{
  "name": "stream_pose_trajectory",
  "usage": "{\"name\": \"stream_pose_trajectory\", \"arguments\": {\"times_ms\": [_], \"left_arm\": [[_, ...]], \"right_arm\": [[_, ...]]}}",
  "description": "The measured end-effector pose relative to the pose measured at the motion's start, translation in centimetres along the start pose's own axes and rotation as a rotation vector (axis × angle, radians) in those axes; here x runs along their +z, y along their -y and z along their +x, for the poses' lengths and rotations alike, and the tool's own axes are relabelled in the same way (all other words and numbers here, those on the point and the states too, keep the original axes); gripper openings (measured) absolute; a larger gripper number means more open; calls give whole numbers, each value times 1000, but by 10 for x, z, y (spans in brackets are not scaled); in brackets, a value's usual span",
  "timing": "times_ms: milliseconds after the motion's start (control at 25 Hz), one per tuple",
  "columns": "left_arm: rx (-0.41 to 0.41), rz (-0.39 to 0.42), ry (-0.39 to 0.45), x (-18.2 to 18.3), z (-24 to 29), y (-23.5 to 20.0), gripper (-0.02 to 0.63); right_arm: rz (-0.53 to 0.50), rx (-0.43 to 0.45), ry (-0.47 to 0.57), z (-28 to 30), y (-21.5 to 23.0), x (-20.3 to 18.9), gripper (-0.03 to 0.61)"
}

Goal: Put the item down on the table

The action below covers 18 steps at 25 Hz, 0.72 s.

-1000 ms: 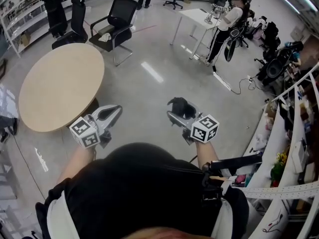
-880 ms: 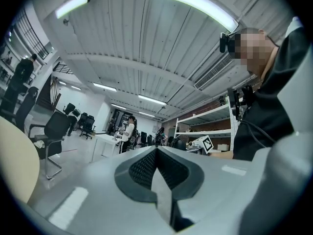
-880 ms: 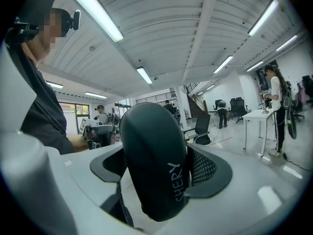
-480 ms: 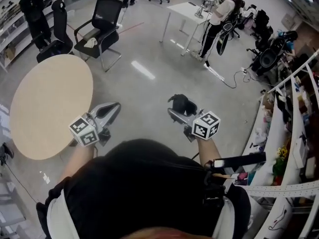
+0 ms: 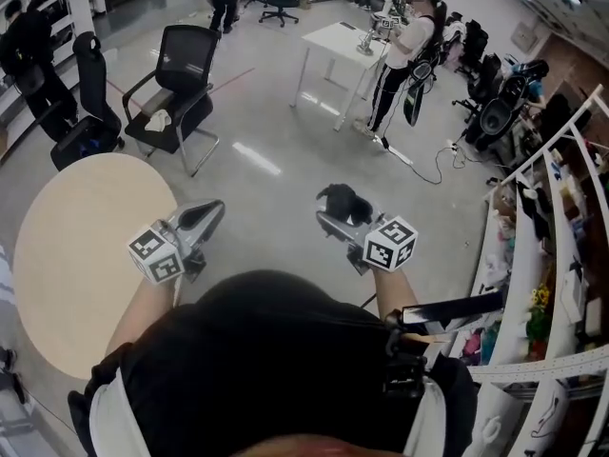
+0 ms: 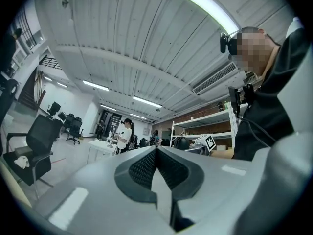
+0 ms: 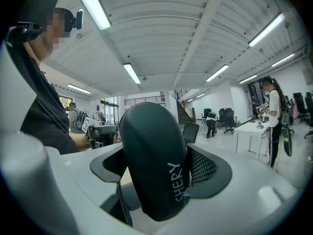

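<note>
Left tongs (image 5: 211, 209): shut tight, nothing between them; over the floor, near the right edge of the round surface (image 5: 67, 255).
Right tongs (image 5: 331, 219): clamped on black item (image 7: 152, 160), lettered "SHERY".
Item: off the surface, to its right.

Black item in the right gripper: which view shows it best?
The right gripper view: the black item fills the jaws, white lettering visible. Head view shows a small dark lump; left gripper view, a tiny shape at most.

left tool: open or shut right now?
Shut. In the left gripper view, the left tool has its textured pads meeting at the tip, nothing between them.
</note>
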<state>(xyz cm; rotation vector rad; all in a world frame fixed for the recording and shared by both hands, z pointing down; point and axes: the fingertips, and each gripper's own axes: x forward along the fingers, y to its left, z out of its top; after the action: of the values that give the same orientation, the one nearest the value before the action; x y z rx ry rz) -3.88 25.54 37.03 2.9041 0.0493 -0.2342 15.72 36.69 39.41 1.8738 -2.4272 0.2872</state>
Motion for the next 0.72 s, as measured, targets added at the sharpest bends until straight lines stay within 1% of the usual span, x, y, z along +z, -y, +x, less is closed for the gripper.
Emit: {"name": "stream_pose_trajectory", "arguments": {"times_ms": [80,200,320,440,600,720], "left_arm": [[11,0,5,0,2,-16,-5],[59,-29,1,2,0,-49,-5],[99,-45,10,-3,2,-87,-5],[147,-42,12,-7,15,-114,-5],[230,-28,9,-8,50,-150,-5],[295,-12,40,-3,86,-179,-5]], "right_arm": [[0,15,-21,16,8,-2,380],[-3,33,-35,47,26,4,380],[6,50,-37,78,51,8,380],[16,96,-43,106,79,5,380],[18,184,-48,150,132,6,380],[15,239,-56,179,184,15,380]]}}
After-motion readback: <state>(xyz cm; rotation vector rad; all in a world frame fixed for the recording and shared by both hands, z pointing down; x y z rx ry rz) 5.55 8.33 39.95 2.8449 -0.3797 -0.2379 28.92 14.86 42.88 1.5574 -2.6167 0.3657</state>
